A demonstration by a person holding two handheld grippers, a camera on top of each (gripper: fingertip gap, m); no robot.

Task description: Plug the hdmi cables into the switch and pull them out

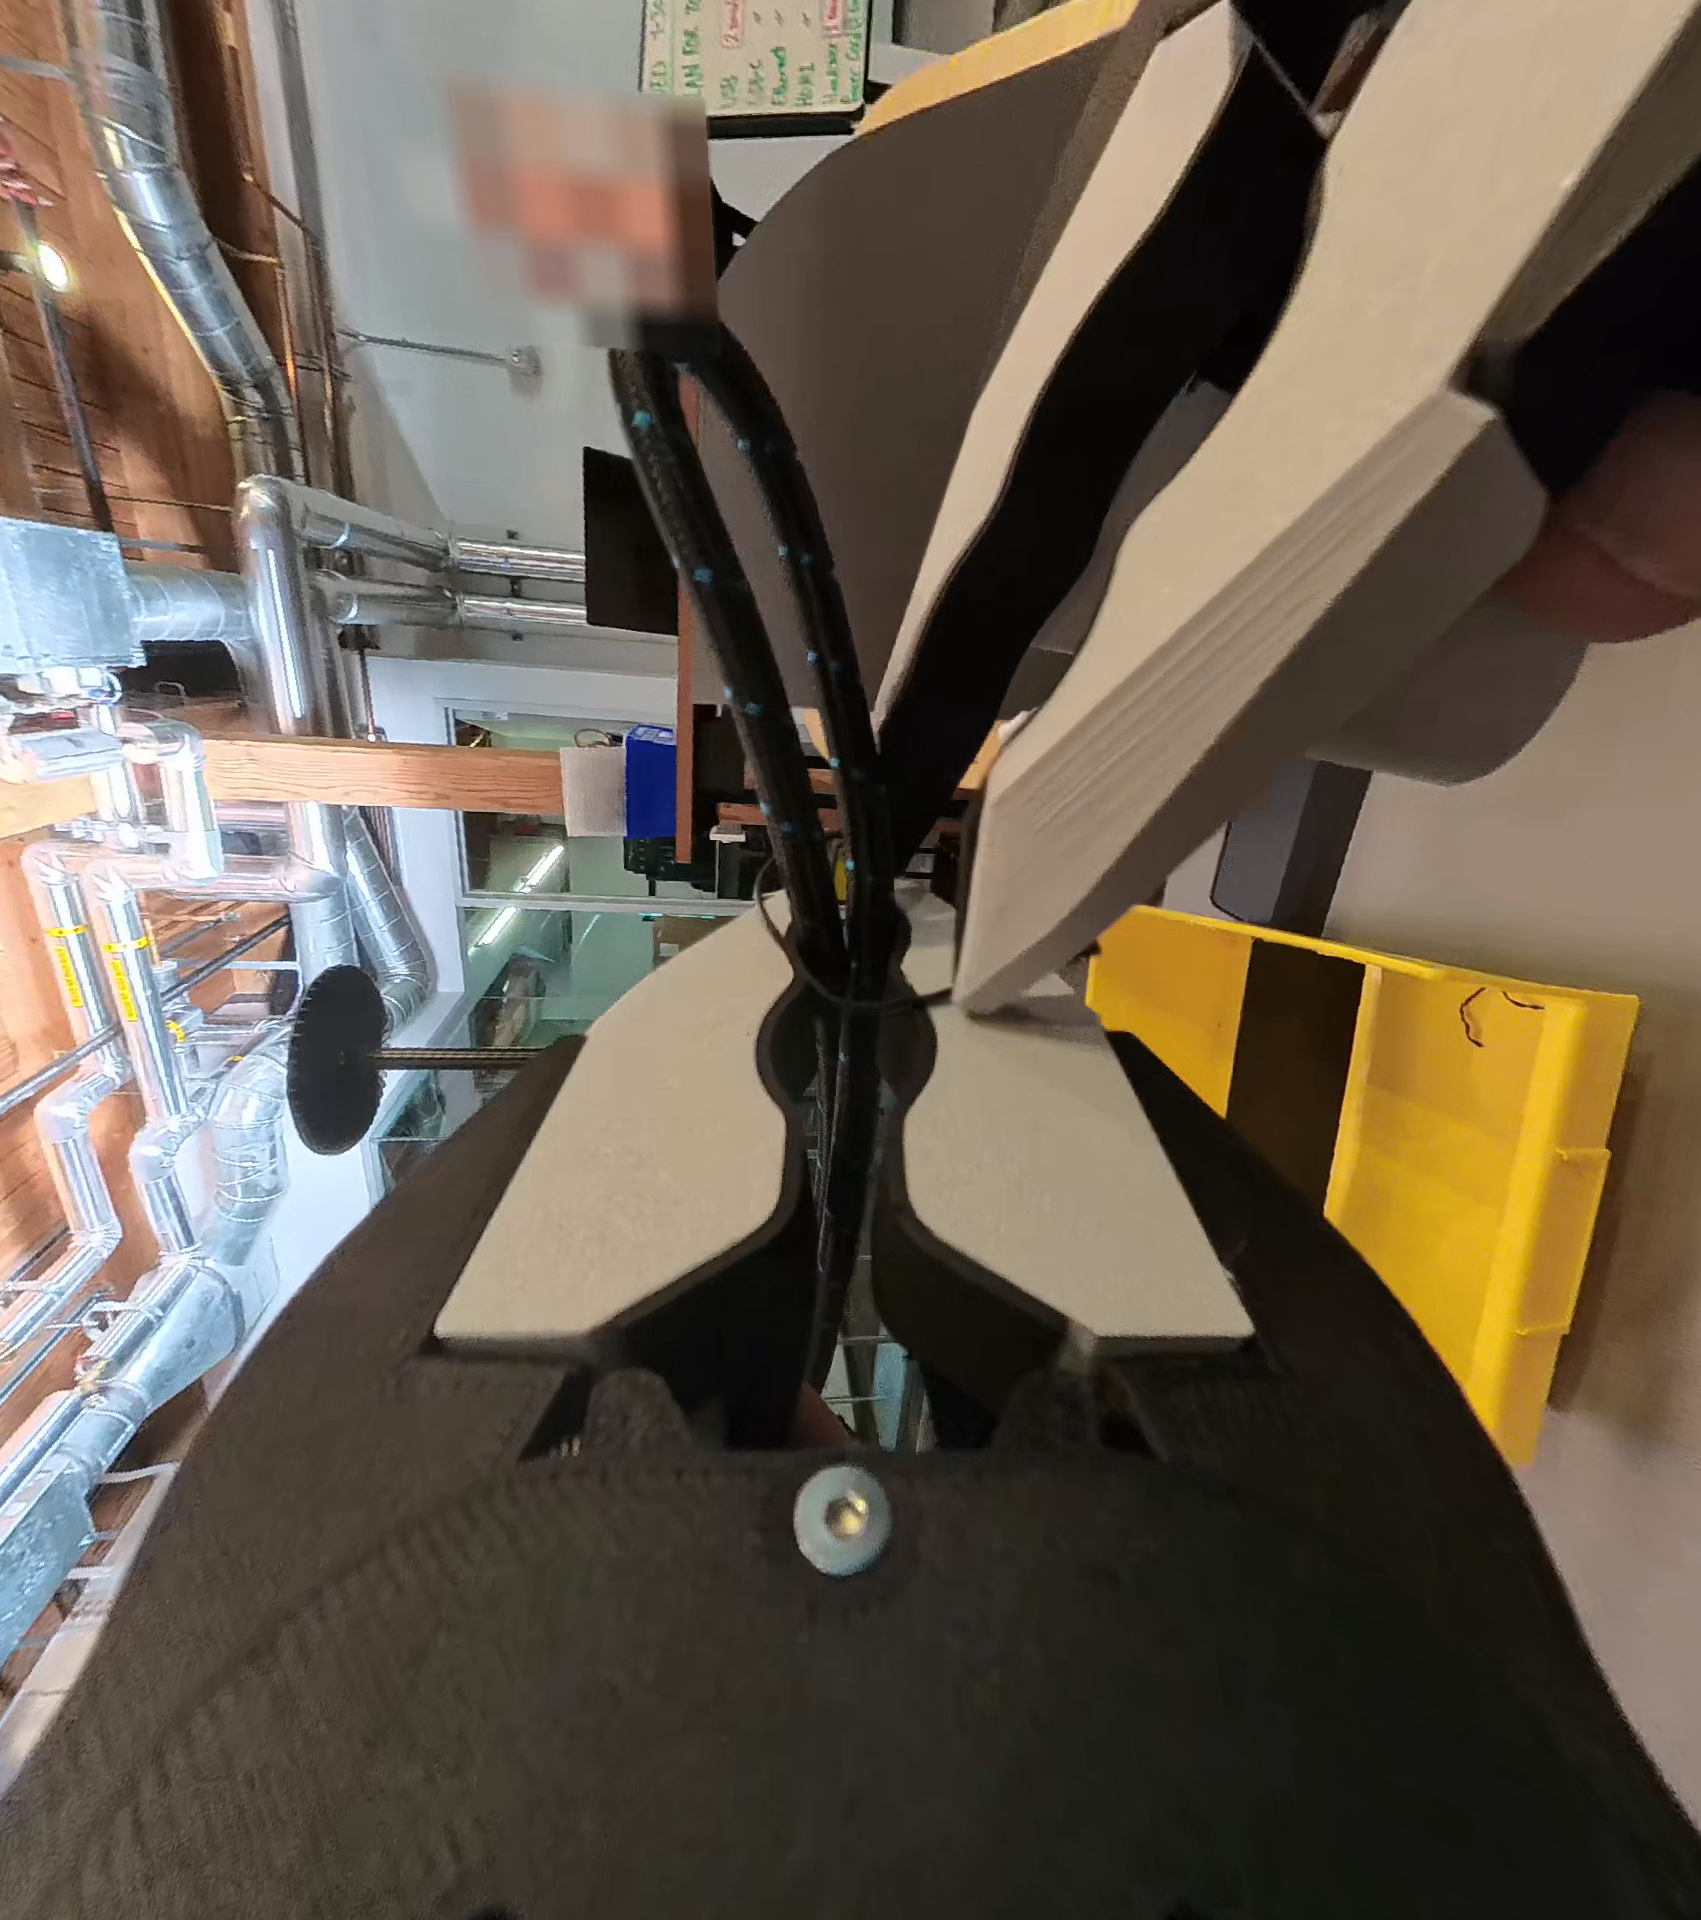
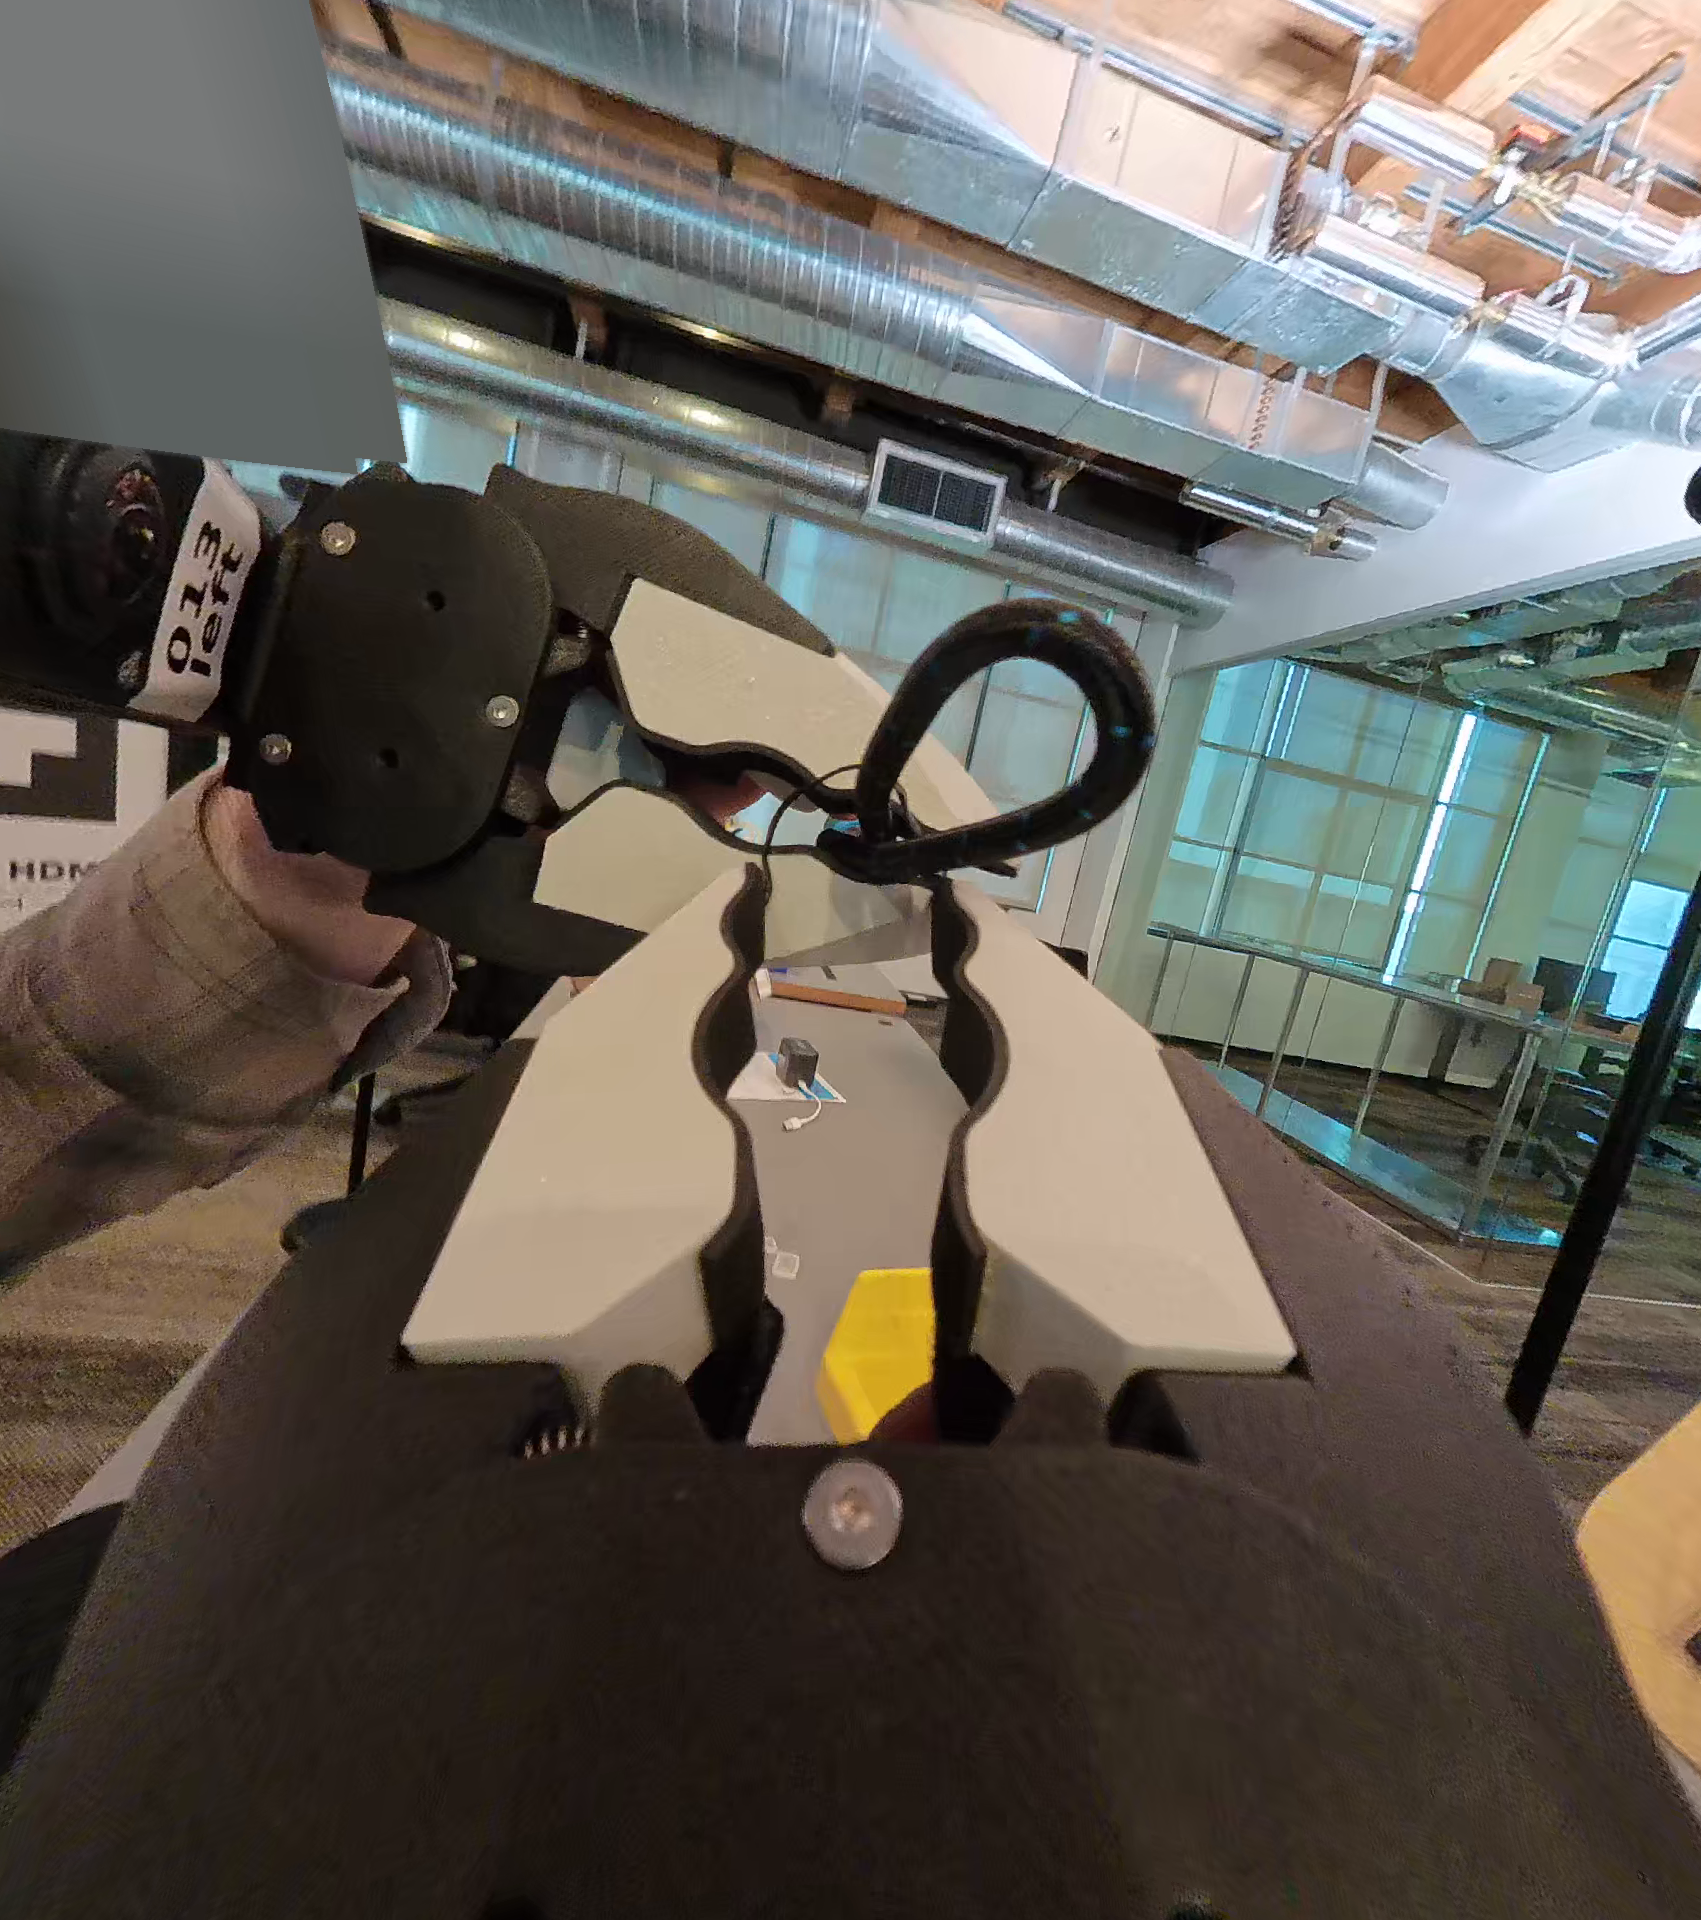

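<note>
While the cable ends stay hidden, the left gripper [image 1: 846, 1039] clamps one looped HDMI cable [image 2: 1064, 727]; the right gripper [image 2: 846, 894] gapes empty.

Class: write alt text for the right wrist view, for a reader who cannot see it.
The left gripper, held in a person's hand, pinches a looped black cable bound with a thin tie. The right gripper sits open just beneath it, above a grey table.

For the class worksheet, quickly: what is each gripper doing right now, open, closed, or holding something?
Left gripper: closed on the bundled black cable, near its thin tie.
Right gripper: open, holding nothing; its tips sit right at the cable loop.
</note>
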